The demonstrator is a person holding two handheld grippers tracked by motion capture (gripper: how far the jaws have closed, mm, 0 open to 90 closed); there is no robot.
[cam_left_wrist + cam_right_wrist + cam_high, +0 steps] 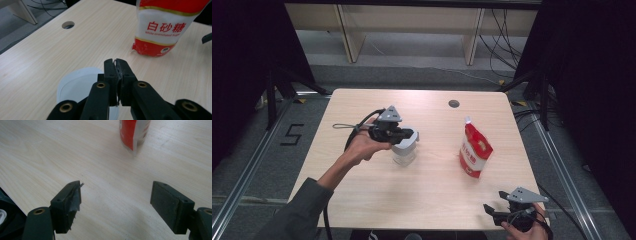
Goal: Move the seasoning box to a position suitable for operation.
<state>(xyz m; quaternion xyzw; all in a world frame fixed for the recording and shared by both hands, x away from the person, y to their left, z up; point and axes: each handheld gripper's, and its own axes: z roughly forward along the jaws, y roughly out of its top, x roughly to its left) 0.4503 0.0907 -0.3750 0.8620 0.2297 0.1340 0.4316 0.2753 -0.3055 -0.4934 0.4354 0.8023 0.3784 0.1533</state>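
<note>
At the near right corner of the table (362, 200), the right gripper (497, 209) hovers just off the near edge with its jaws spread wide and nothing between them, probably parked to wait its turn. Bare wood lies ahead of it, so it has free room to travel toward the sugar pouch (474, 150), which stands upright right of centre, well apart from both tongs. Farther in, left of centre, the left gripper (411, 136) has its jaws pressed together; they seem to pinch the rim of a white cup (404, 152) standing on the table, likely to steady or lift it. Beyond, a small cable hole (454, 103) sits near the far edge.
</note>
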